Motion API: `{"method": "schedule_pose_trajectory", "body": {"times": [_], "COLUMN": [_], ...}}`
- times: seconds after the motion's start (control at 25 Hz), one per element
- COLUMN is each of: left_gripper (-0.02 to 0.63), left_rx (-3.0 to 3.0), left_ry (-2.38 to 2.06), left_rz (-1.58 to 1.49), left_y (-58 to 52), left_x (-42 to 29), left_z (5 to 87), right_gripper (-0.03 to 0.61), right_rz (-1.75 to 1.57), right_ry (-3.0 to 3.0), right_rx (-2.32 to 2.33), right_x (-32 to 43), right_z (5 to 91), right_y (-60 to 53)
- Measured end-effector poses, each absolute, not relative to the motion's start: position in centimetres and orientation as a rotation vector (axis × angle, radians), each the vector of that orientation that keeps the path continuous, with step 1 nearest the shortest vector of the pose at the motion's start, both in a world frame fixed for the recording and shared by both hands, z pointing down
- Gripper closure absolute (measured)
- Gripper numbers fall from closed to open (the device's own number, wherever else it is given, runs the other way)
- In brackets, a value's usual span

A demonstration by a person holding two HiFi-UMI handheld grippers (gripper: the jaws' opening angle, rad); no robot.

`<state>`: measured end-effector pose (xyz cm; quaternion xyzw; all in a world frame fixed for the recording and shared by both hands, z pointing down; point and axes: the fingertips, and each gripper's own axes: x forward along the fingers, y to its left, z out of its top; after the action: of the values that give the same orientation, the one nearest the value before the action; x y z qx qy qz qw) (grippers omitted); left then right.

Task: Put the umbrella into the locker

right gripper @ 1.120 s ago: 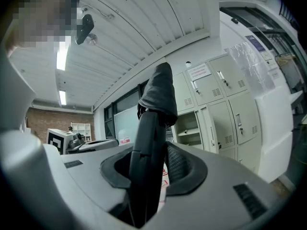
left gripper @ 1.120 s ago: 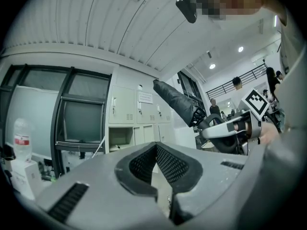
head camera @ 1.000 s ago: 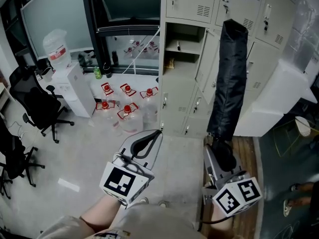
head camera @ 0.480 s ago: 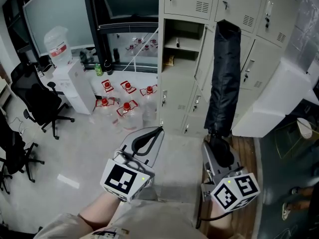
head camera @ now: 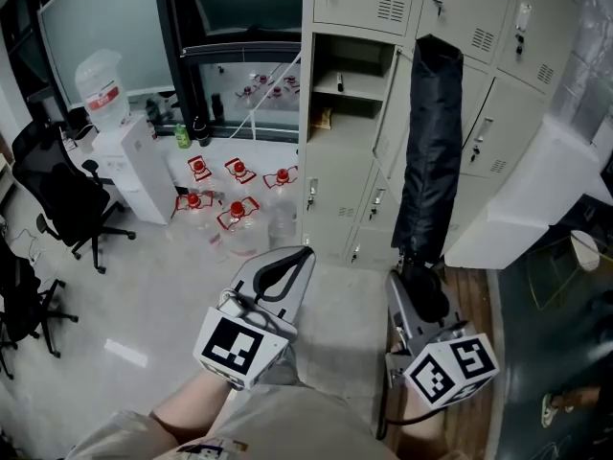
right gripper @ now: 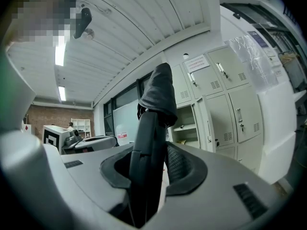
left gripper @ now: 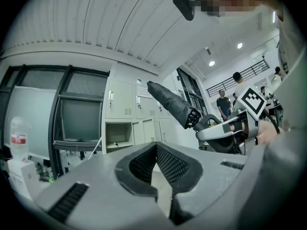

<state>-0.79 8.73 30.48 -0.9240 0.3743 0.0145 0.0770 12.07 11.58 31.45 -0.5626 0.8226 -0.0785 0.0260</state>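
Right gripper view: umbrella [right gripper: 154, 97] handle between the jaws (canopy upright above)

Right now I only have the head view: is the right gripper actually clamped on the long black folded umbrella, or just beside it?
Observer: Clamped. In the right gripper view the right gripper is closed on the black handle of the black folded umbrella.
Operator: Left one carrying anything?
Observer: No. The left gripper view shows the left gripper shut and empty.
Operator: Anyone around?
Observer: Yes. That view shows people standing in the background past the right gripper.
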Motion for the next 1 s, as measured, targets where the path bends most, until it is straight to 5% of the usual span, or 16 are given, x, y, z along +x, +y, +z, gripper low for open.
{"method": "schedule_pose_trajectory", "body": {"times": [1.0], "left_gripper": [0.606], "left_rx": [-2.847], "left_ry": [1.151], "left_rz": [-0.058], "left_y": [-10.9], "left_x": [-0.7], "left_z": [34.4], "right_gripper": [0.442], "right_rz": [-0.52], "right_ry": [2.593], "right_rx": [-1.83], "right_x": [12.0], "right_z": [39.1], "right_y": [-6.9]}}
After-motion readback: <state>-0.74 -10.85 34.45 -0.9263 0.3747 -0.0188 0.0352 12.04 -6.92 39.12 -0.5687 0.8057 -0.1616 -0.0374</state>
